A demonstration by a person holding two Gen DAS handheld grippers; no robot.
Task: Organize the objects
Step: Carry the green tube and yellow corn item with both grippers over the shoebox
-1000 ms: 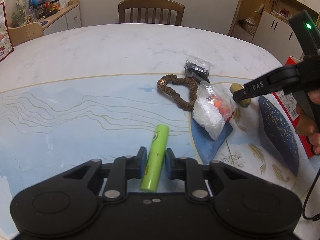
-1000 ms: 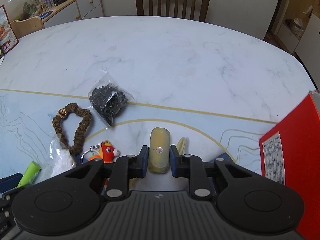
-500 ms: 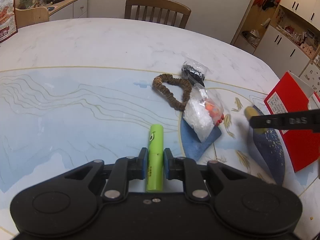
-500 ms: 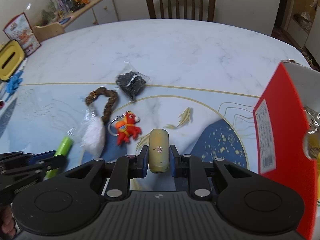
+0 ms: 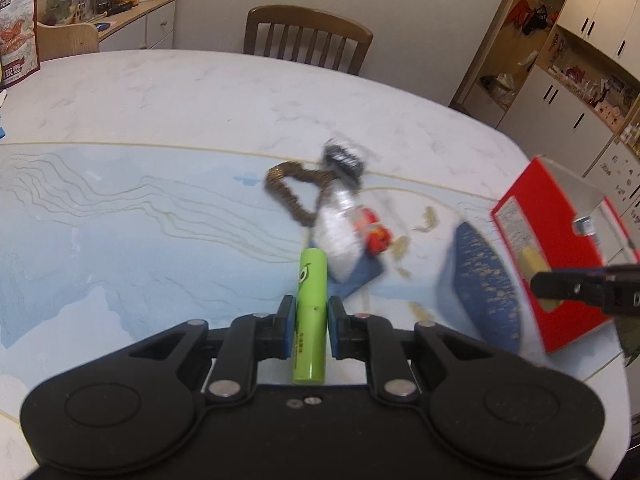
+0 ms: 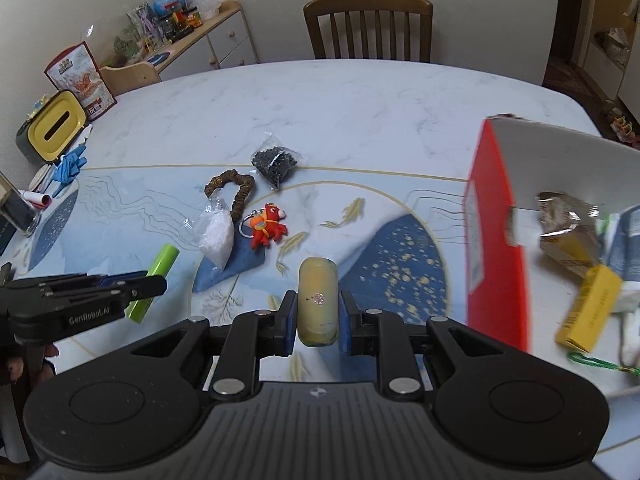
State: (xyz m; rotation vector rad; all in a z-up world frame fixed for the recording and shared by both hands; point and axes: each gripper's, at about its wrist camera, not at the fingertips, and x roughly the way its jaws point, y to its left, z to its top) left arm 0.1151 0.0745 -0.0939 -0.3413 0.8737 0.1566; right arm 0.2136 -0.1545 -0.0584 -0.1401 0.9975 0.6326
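Observation:
My left gripper [image 5: 309, 320] is shut on a lime-green tube [image 5: 311, 304], held above the table; the same tube [image 6: 154, 280] shows in the right wrist view beside that gripper [image 6: 132, 286]. My right gripper [image 6: 318, 312] is shut on a pale yellow oblong case [image 6: 318, 300] and hovers left of the open red box [image 6: 498, 248]. In the left wrist view this gripper [image 5: 560, 286] sits in front of the red box [image 5: 552, 248]. On the table lie a brown scrunchie [image 6: 234, 192], a bag of black beads [image 6: 274, 160], a bag of white granules [image 6: 218, 234] and an orange toy keychain [image 6: 268, 228].
The red box holds a crumpled foil packet [image 6: 560, 220], a yellow carton [image 6: 590, 312] and other items. A yellow-lidded container [image 6: 52, 128], blue gloves [image 6: 70, 164] and a snack bag [image 6: 80, 76] sit at the table's far left. A wooden chair [image 6: 368, 28] stands behind.
Both grippers have lifted and swung right with their loads. The right gripper with the yellow case is now beside the red box, whose inside has come into view.

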